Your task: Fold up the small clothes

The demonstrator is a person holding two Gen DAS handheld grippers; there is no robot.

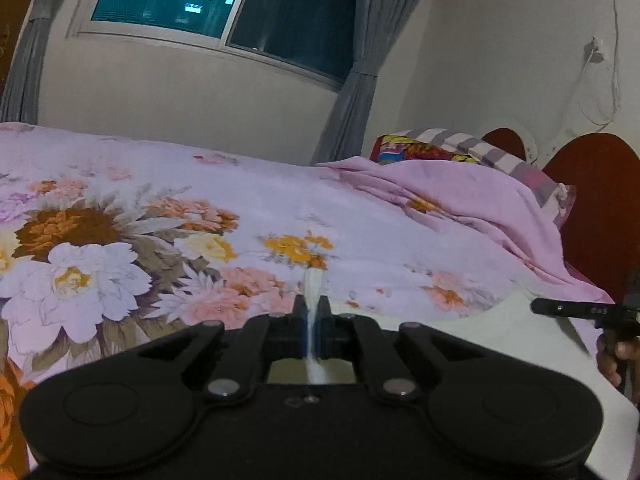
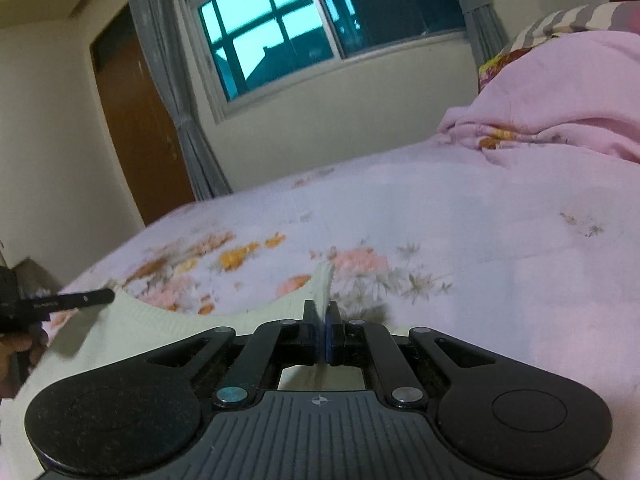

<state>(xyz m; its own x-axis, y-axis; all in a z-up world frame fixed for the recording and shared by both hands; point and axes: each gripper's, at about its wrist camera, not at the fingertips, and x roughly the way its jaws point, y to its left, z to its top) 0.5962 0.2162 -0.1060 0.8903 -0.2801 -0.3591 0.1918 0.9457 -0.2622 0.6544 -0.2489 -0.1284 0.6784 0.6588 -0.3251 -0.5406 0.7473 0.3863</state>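
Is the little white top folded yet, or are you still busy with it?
Not folded yet. Done: the left gripper and right gripper have each pinched a strap of the white top, so it is stretched between them over the flowery bedsheet. In hand: holding it by both straps. Left: every fold, since no crease shows so far.

A garment [image 2: 132, 320] lies on the bed [image 2: 440, 220], window [image 2: 272, 32] behind.

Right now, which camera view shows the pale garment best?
The right wrist view: the pale garment shows its curved edge stretching between both tongs, a strap pinched in the right tongs. The left wrist view shows only a strap in the left tongs and a plain patch.
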